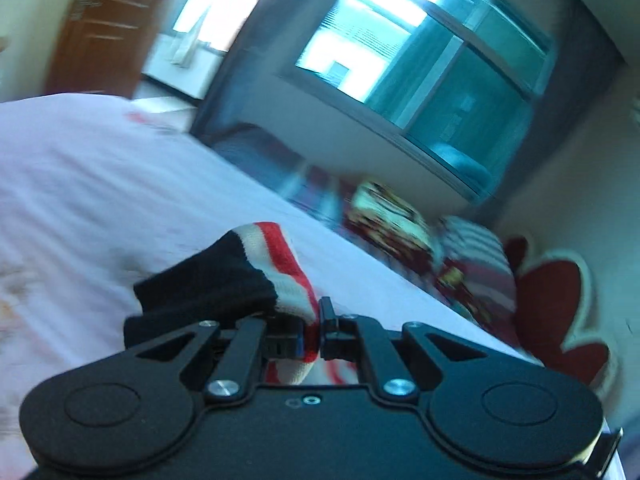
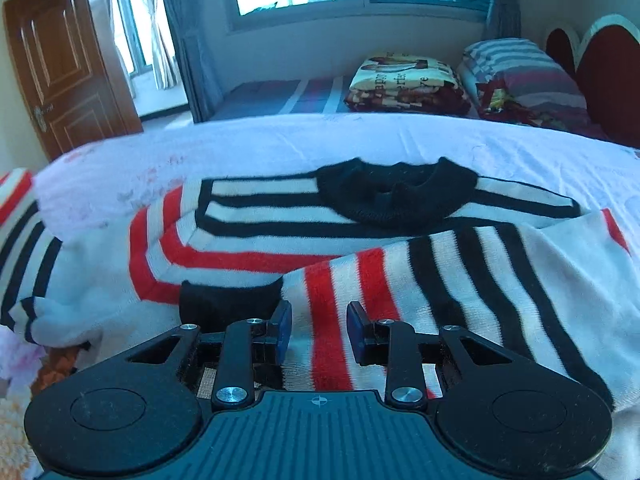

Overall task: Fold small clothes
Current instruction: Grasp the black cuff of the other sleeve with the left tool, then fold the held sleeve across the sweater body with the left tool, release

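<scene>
Striped knit, white with red and black bands, is lying spread across the pale bedsheet [image 2: 400,140]: this is the small sweater [image 2: 304,232], its black collar [image 2: 396,196] facing the far side of the bed.

The left gripper [image 1: 318,330] is pinching a sleeve near its black cuff [image 1: 208,276], jaws closed tight on the red-and-white fabric and lifting it clear of the sheet; that view is blurring, so the gripper appears to be in motion. The right gripper [image 2: 318,334] is hovering over the other sleeve [image 2: 460,288], which is lying folded across the body; its blue pads [image 2: 283,330] are standing apart with striped cloth between them, gripping nothing.

Judgement: the sleeve-folding step is under way, one sleeve already laid over and the second being carried. The next move calls for bringing the held cuff across the chest, laying it flat, then releasing.

Open sheet is showing beyond the collar, giving room. A folded blanket [image 2: 408,84] and a striped pillow [image 2: 520,76] are sitting well apart toward the headboard [image 2: 600,64]. The sweater's left portion is draping near the mattress edge, so cloth is at risk of sliding off there.
</scene>
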Demonstrator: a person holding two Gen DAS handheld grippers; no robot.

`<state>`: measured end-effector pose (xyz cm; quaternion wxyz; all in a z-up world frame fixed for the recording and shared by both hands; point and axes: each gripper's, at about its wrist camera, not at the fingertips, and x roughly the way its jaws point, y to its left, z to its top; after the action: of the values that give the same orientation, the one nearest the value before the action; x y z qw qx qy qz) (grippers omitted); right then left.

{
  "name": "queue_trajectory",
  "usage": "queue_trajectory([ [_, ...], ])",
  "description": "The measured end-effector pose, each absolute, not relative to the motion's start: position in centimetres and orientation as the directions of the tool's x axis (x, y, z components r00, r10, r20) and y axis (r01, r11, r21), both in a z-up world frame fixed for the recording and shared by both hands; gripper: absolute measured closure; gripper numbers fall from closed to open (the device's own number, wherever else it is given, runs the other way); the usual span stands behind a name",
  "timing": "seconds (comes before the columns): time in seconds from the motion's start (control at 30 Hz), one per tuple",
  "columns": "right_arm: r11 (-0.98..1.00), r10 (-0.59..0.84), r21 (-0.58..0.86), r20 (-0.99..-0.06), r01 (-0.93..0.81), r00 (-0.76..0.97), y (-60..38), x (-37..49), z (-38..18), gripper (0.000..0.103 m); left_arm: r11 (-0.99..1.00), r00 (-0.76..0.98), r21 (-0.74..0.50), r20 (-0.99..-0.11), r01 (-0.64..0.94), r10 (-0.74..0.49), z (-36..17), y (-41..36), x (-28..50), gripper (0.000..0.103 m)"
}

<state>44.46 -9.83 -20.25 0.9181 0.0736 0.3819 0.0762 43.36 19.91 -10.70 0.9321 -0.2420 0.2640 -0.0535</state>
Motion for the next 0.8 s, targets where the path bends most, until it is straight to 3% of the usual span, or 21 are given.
queue_trajectory([
  [0.23,0.979,0.158,0.204,-0.670,-0.025,0.725,-14.7,41.7,-18.5,0.073,0.870,0.726,-0.424,-0.511,0.252,-0.459,-12.4,6.8,44.7,0.097],
  [0.4,0.978,0.120,0.206,-0.685,0.034,0.718,-18.6,39.6,-18.6,0.073,0.867,0.615,-0.359,-0.612,0.346,-0.498,-16.4,0.0,45.4,0.097],
  [0.43,0.977,0.117,0.211,-0.691,0.044,0.713,-19.3,39.2,-18.7,0.073,0.875,0.597,-0.335,-0.639,0.351,-0.484,-17.1,-0.5,45.1,0.093],
  [0.47,0.974,0.123,0.221,-0.696,0.048,0.708,-19.9,38.8,-18.7,0.073,0.878,0.571,-0.320,-0.670,0.355,-0.475,-17.6,-1.2,45.0,0.081],
  [0.5,0.971,0.136,0.236,-0.698,0.047,0.703,-20.5,38.5,-18.8,0.073,0.876,0.548,-0.323,-0.688,0.358,-0.477,-17.8,-1.7,44.8,0.075],
  [0.57,0.964,0.159,0.261,-0.696,0.040,0.700,-21.3,37.9,-18.7,0.073,0.878,0.540,-0.321,-0.696,0.355,-0.473,-17.3,-2.0,44.2,0.040],
  [0.6,0.961,0.171,0.274,-0.694,0.038,0.700,-21.7,37.5,-18.7,0.073,0.876,0.549,-0.323,-0.685,0.359,-0.478,-16.7,-2.1,43.6,0.033],
  [0.67,0.957,0.184,0.288,-0.688,0.031,0.701,-21.9,37.1,-18.5,0.069,0.869,0.569,-0.333,-0.658,0.366,-0.493,-15.4,-2.3,42.6,0.025],
  [0.73,0.956,0.197,0.294,-0.679,0.016,0.708,-21.7,36.7,-18.3,0.029,0.856,0.558,-0.362,-0.651,0.368,-0.515,-14.2,-2.5,42.3,0.025],
  [0.8,0.953,0.220,0.301,-0.652,-0.019,0.726,-21.1,36.2,-17.8,0.027,0.846,0.554,-0.405,-0.640,0.347,-0.533,-13.1,-2.6,42.5,0.025],
])
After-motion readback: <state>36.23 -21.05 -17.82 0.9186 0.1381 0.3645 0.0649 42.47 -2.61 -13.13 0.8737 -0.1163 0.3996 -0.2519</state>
